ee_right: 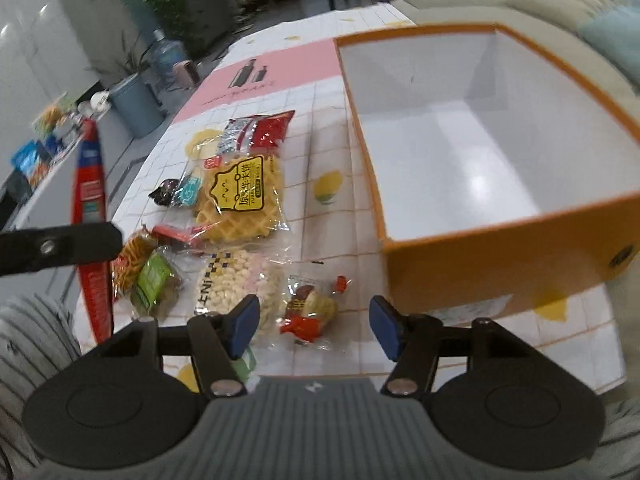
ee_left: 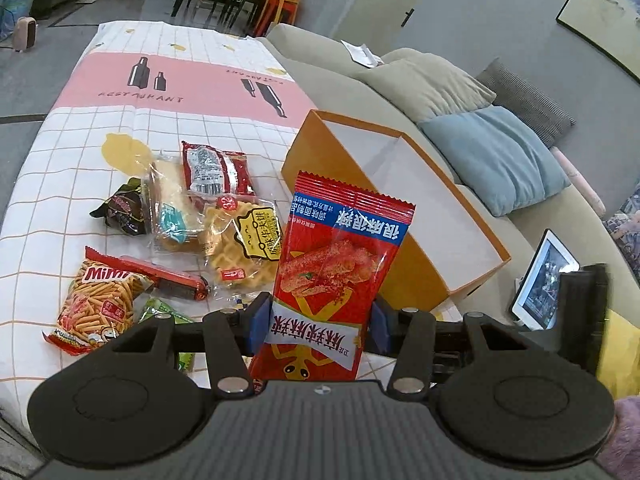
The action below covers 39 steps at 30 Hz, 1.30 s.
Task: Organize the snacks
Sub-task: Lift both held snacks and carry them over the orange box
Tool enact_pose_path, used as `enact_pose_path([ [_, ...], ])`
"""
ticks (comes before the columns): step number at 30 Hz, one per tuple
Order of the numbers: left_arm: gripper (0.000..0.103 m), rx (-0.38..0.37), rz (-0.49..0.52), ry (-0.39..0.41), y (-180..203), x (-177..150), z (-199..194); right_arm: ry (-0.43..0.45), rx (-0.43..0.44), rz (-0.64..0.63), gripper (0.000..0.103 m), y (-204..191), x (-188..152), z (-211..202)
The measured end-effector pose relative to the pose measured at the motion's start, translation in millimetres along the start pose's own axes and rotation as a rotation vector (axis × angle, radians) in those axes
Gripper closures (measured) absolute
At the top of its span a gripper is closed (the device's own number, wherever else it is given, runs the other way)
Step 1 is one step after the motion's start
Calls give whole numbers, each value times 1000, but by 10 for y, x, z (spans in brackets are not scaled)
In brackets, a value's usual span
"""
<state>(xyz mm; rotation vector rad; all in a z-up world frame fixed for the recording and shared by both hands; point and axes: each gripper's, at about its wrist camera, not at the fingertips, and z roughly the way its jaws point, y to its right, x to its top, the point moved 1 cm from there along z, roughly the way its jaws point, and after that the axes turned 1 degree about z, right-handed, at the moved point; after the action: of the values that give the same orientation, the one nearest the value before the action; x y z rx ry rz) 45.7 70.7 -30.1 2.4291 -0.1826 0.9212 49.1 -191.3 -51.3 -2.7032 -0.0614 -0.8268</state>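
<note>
Snacks mostly unsorted: orange box (ee_right: 500, 248) seen empty, white floor bare. Red spicy-strip packet (ee_left: 332, 264) pinched upright between left gripper (ee_left: 318, 320) pads, held just left of box, not yet dropped in. Right gripper (ee_right: 314, 320) spread wide, nothing between pads, small red-yellow candy packet (ee_right: 310, 312) lying below. Waffle pack (ee_right: 240, 196), Mimi sticks bag (ee_left: 96, 300), green packet (ee_right: 154, 284), puffed-grain bag (ee_right: 236, 284) left on tablecloth (ee_right: 332, 148), all left of box. Judged: task barely begun.

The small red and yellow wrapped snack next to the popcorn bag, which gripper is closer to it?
Right. The right gripper hangs open just above the small wrapped snack; the left gripper is off beside the pile, shut on the red spicy-strip packet.
</note>
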Motion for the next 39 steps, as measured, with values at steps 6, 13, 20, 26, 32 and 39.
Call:
enact_pose_path([
  [6,46,-11,-2,6,-17,9,-27,-32,-34,5,46,-104,-27,316],
  [13,46,-26,-26,16,-72,29,-83,-8,-84,-39,70,-170,-34,339],
  [20,46,-54,25,69,24,45,-190,69,-59,-88,70,-218,-8,63],
  [26,46,-50,16,103,151,97,-275,117,56,-143,70,-257,47,-240],
  [32,46,-31,-14,195,351,287,-399,319,133,-41,70,-20,145,-764],
  [39,46,-52,-9,107,721,423,-32,453,38,173,70,711,305,-984],
])
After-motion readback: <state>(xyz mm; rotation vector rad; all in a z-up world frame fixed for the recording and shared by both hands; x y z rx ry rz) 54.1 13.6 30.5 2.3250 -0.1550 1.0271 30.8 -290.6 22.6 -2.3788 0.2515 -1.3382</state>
